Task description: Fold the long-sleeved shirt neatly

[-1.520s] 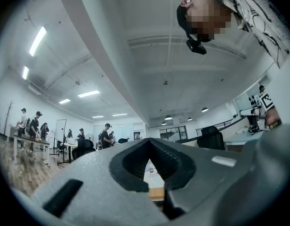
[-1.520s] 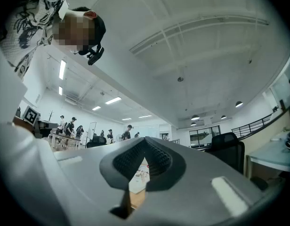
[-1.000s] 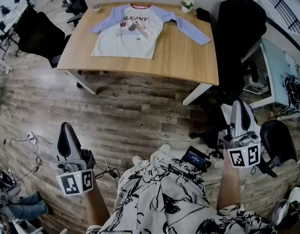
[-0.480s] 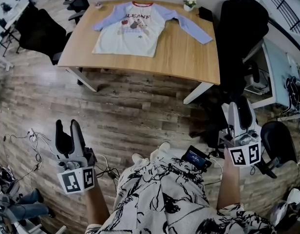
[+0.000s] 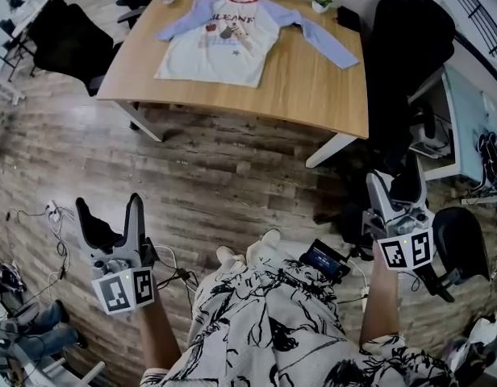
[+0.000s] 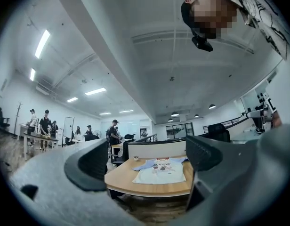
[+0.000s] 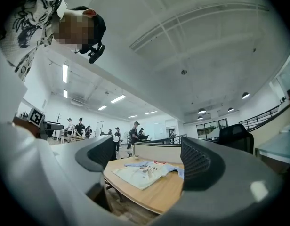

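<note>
In the open office the long-sleeved shirt point(image 5: 220, 43) lay flat on the wooden bench point(image 5: 313, 95), well apart from us; our left gripper point(image 5: 110, 210) and right gripper point(image 5: 395, 188) were opening, empty, probably preparing to grasp.

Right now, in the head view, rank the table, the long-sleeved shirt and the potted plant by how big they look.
Largest: table.
Next: long-sleeved shirt, spread flat on it.
Smallest: potted plant, at the table's far edge.

Bright, even office light from ceiling strip lamps point(image 6: 43, 42); soft shadows under the counter point(image 5: 232, 103) — strong fisheye bending, dark vignetted corners, near claw surfaces blurred.
</note>
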Demonstrator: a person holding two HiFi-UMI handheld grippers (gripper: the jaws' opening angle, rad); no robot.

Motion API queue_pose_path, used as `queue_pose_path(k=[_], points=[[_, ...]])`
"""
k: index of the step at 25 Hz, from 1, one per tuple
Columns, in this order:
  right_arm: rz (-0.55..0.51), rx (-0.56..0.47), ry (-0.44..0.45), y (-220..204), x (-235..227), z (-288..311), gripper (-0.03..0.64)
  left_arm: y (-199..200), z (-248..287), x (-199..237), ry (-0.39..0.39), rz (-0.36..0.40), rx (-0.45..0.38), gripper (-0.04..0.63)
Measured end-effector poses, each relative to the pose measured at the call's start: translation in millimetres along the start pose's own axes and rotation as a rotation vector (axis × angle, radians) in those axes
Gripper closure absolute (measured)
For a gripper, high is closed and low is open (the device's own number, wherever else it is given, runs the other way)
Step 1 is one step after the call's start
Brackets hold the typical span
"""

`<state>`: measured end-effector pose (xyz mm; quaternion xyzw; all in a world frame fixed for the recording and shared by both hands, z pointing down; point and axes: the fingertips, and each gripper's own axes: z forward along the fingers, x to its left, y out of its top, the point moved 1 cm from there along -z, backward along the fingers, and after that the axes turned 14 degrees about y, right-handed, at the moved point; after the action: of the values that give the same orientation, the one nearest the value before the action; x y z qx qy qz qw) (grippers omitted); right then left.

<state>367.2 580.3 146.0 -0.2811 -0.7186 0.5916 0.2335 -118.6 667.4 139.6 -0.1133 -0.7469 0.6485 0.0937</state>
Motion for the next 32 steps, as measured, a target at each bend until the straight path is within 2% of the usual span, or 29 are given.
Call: queue_pose_path(k=[10, 17, 25, 32], points=[[0.028, 0.014, 0.072, -19.7, -30.1, 17.9, 0.172, -10.4, -1.4, -19.9, 0.062, 0.037, 0.031, 0.087], [0.036, 0.027, 0.064, -36.3, -41.6, 42.2, 0.172, -27.2, 22.9, -19.3, 0.057, 0.044, 0.044, 0.086], [0.006, 0.017, -0.03, -35.3, -60.9, 79.7, 0.172, -40.0, 110.7, -19.8, -0.02, 0.016, 0.025, 0.083], [-0.03, 0.004, -0.082, -36.6, -74.0, 157.9, 0.173, -46.0, 212.7, 0.3, -0.073, 0.012, -0.008, 0.083]])
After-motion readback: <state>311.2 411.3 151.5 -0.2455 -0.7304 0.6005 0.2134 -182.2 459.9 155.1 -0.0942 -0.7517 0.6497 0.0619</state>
